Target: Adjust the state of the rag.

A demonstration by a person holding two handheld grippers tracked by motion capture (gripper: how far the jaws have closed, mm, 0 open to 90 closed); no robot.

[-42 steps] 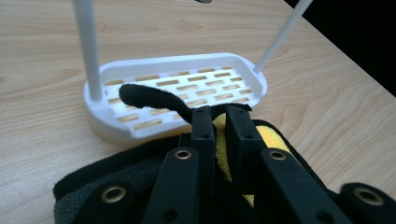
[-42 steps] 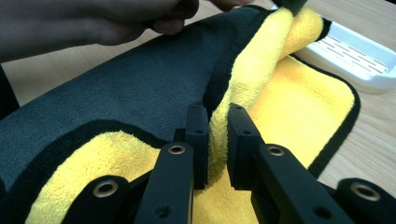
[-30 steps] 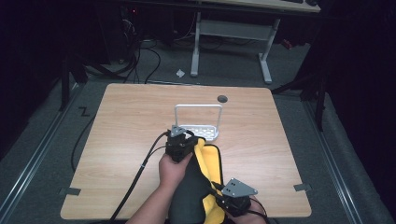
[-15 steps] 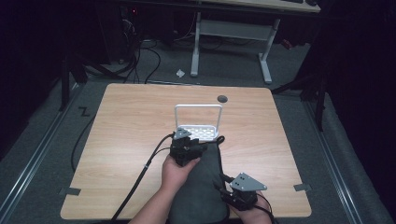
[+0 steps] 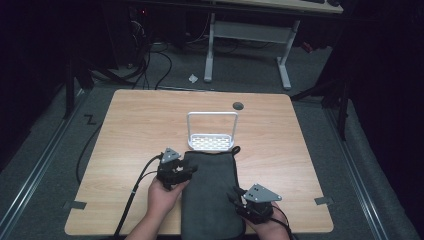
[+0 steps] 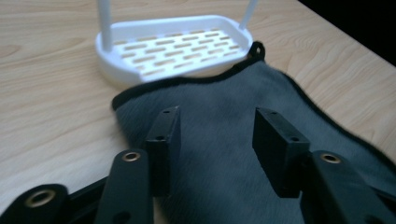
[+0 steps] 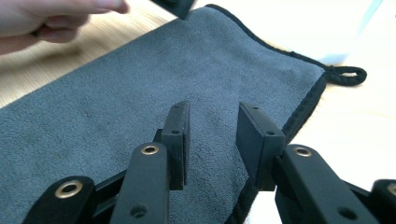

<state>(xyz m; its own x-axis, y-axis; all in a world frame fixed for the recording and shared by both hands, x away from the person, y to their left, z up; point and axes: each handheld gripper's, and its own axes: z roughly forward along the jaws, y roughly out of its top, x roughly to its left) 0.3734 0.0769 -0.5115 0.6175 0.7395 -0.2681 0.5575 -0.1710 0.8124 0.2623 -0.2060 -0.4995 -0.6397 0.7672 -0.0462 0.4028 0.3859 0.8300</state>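
The left hand (image 5: 162,196) comes up from the bottom edge, forearm angled up and right, and holds the left gripper (image 5: 191,170) with its jaws pointing right and parted, nothing between them. Right of it and nearer the person, the right hand (image 5: 268,228) holds the right gripper (image 5: 231,196), grey plate on top, jaws aimed up-left with a narrower empty gap.

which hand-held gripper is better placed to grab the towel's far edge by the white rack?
Left, probably. The left hand-held gripper is open over the grey towel close to the white rack. The right hand-held gripper sits farther back, near the table's front edge.
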